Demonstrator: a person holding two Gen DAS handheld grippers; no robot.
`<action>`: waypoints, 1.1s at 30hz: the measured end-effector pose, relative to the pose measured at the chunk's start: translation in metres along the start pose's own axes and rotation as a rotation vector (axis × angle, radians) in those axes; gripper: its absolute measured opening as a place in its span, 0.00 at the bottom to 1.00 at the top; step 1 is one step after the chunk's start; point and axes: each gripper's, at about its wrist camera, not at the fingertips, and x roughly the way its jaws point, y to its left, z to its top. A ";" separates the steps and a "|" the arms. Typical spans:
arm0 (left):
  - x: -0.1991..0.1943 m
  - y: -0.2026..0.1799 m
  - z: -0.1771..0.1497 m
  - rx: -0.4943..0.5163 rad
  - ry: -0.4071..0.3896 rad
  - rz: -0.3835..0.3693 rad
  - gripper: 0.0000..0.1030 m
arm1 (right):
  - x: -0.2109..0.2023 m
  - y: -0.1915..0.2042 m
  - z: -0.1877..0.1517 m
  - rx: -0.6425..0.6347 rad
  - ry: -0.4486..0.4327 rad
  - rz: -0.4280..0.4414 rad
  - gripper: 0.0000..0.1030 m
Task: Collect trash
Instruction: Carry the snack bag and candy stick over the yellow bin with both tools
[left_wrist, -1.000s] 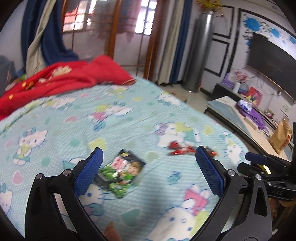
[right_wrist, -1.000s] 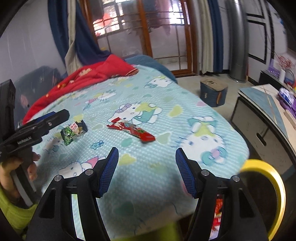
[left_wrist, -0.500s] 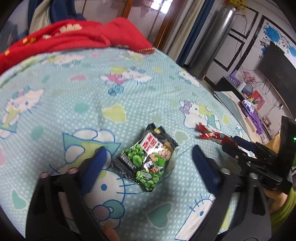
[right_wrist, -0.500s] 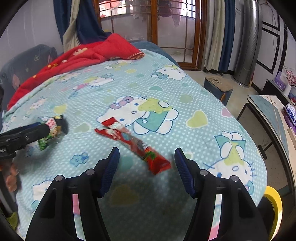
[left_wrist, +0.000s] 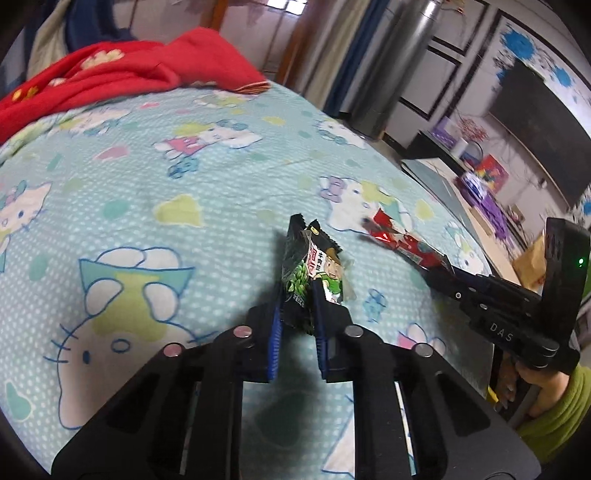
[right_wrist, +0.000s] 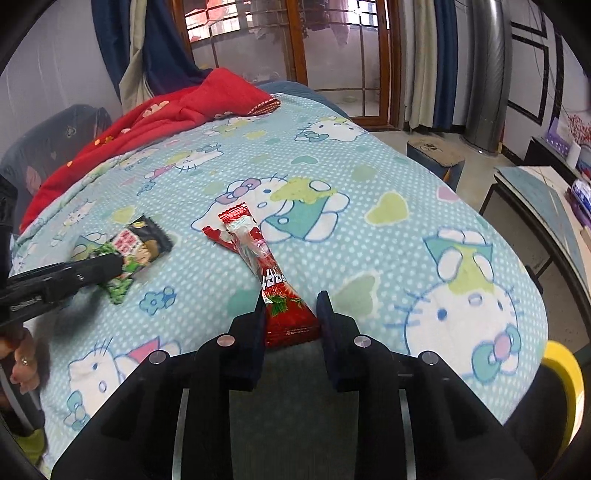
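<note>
A black and green snack packet (left_wrist: 312, 269) is pinched and crumpled between the fingers of my left gripper (left_wrist: 297, 295), which is shut on it on the bed; it also shows in the right wrist view (right_wrist: 129, 254). A long red snack wrapper (right_wrist: 264, 273) lies on the bed, its near end between the fingers of my right gripper (right_wrist: 291, 310), which have closed in on it and touch its sides. The red wrapper also shows in the left wrist view (left_wrist: 404, 242) at the tip of the right gripper.
The bed has a light blue cartoon-cat sheet (right_wrist: 369, 184) with a red blanket (right_wrist: 177, 107) at its far end. A yellow-rimmed bin (right_wrist: 563, 373) sits below the bed's near right edge. A low table (right_wrist: 543, 192) and a small box (right_wrist: 436, 155) stand on the floor to the right.
Both grippers came down to the bed and closed from wide open. The left one took hold of the green packet and crumpled it; the right one narrowed around the red wrapper's end.
</note>
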 end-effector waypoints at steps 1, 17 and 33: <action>-0.001 -0.004 -0.001 0.014 -0.003 0.001 0.07 | -0.002 -0.001 -0.002 0.006 -0.001 0.003 0.24; -0.012 -0.079 -0.014 0.164 -0.024 -0.118 0.03 | -0.063 -0.038 -0.036 0.101 -0.049 -0.013 0.23; -0.025 -0.135 -0.027 0.268 -0.069 -0.200 0.03 | -0.118 -0.083 -0.055 0.179 -0.110 -0.107 0.23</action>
